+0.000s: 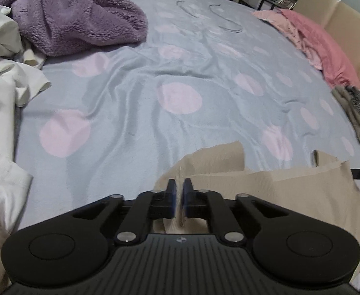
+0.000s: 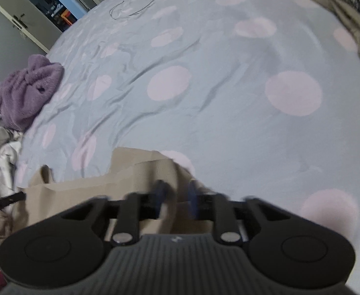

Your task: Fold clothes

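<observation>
A beige ribbed garment lies at the near edge of the bed, stretched between my two grippers. My left gripper is shut on a fold of its edge, with fabric pinched between the blue pads. In the right wrist view the same beige garment spreads to the left. My right gripper is blurred; its blue pads stand a little apart with beige fabric between them.
The bed has a light blue sheet with pink dots. A purple fleece and white clothes lie at the left. Pink clothes and a grey-brown folded pile lie at the right. Thin wire hangers lie at the far side.
</observation>
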`<state>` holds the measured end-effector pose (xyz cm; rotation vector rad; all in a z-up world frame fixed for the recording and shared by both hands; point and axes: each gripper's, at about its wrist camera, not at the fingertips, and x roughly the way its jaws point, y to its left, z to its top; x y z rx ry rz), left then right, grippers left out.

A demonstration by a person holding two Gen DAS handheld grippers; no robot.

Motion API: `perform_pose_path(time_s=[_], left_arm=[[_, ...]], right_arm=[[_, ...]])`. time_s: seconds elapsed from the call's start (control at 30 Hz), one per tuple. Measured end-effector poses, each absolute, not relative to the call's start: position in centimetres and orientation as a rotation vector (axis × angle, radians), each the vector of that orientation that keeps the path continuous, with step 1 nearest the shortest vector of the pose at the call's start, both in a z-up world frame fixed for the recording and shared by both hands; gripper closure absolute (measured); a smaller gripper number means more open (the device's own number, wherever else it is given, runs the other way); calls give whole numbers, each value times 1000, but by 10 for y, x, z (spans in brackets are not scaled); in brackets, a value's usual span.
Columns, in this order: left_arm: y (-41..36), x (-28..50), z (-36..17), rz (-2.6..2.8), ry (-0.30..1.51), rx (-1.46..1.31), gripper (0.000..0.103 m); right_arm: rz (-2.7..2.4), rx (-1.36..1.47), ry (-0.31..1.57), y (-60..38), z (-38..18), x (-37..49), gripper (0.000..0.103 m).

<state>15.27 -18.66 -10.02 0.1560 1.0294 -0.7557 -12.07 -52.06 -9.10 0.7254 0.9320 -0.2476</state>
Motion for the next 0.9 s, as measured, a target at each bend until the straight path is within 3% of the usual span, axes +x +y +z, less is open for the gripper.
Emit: perform_pose_path(time_s=[0.27,0.5,0.57,0.77,0.9], left_arm=[[-170,146,-73,-715,893,74,101],[-180,148,-83,-724,925,143,100],[-180,147,-86,-703,928,160,97],[-172,146,-86,-655,938,154,82],[-168,141,-79,-630,915,136,61]], right_arm=[[-344,591,895,-512,-47,-134,101],[-344,534,914,-509,-55,-131,100],[-366,498,939,-508,-61,-129,97],[-381,579,962,-518,-71,-139,76],[-360,607,954,-514,-66,-146,67]])
